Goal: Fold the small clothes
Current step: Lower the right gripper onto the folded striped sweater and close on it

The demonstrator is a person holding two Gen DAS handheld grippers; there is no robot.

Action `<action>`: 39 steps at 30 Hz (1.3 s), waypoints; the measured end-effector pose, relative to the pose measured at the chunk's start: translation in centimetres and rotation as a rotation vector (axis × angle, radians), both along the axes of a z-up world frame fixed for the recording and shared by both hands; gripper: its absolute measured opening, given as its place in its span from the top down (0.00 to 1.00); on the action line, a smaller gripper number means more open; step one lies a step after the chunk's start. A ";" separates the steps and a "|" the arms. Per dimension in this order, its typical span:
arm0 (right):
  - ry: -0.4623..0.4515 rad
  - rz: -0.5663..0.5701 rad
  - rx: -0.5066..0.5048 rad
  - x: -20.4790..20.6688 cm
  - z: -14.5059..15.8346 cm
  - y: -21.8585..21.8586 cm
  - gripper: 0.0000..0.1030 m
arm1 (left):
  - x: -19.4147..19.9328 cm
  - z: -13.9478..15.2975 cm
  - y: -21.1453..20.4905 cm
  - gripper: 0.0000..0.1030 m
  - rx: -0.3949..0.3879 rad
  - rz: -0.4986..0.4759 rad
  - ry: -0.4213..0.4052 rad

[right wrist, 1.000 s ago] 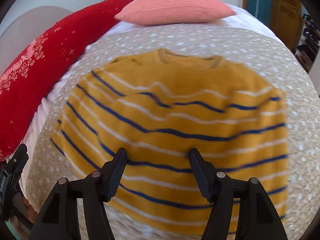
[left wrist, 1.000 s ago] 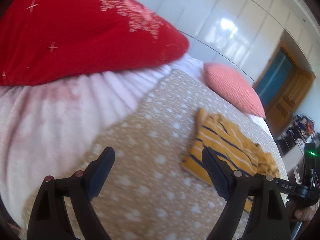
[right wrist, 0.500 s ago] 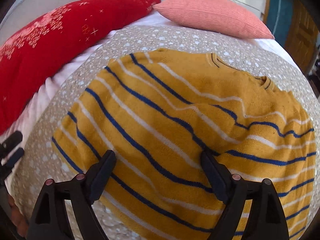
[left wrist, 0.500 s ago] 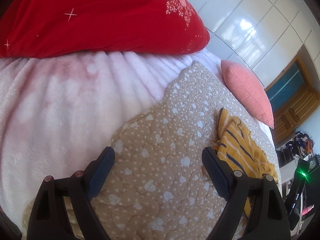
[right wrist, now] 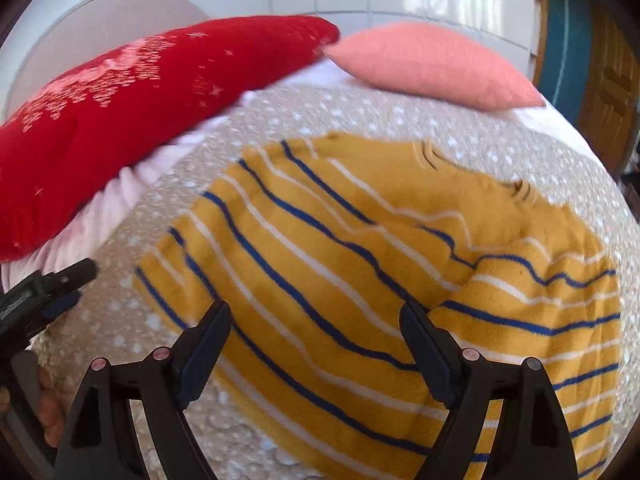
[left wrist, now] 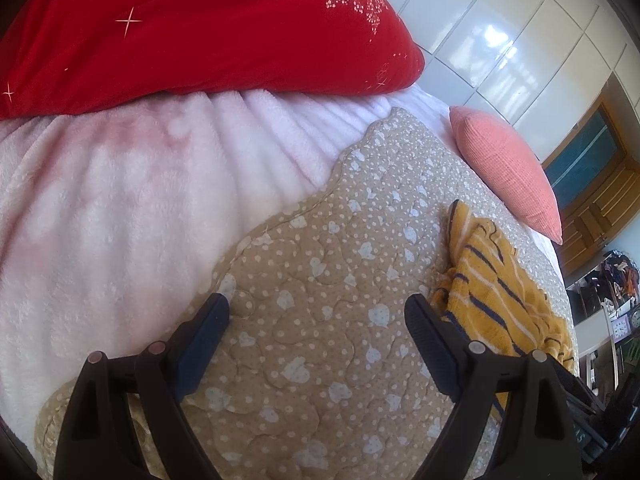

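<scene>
Both jaws spread, nothing gripped: your right hand-held gripper (right wrist: 316,336) hovers over the striped sweater (right wrist: 360,280), partly folded on the quilt (left wrist: 320,320); left hand-held gripper (left wrist: 316,328) has it at 2 o'clock, likely staging the next fold.

No readable text, brand or number in either view; small clock (left wrist: 619,327) at right edge of left wrist view, face too tiny to read; right wrist view blurred.
</scene>
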State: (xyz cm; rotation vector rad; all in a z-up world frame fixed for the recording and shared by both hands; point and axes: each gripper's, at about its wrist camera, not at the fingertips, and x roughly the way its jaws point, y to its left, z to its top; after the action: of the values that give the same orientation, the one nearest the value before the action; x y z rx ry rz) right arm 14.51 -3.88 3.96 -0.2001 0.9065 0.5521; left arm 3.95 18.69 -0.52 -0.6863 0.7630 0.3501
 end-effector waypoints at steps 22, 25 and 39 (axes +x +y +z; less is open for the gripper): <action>0.035 0.073 -0.062 -0.6 -3.8 2.8 0.02 | -1.0 0.7 0.9 0.11 -0.038 0.043 -0.067; 0.034 0.068 -0.096 -0.8 -3.5 3.2 0.03 | -1.2 0.8 1.2 0.11 -0.045 0.057 -0.076; -0.135 0.245 -0.242 -4.3 -3.2 12.0 0.18 | -3.4 0.3 4.7 0.11 -0.097 0.213 -0.074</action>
State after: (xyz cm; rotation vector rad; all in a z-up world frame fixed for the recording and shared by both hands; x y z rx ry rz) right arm 10.24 8.13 0.73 -0.5664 0.8207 0.6465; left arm 0.58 23.37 -0.20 -0.8706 0.6406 0.4806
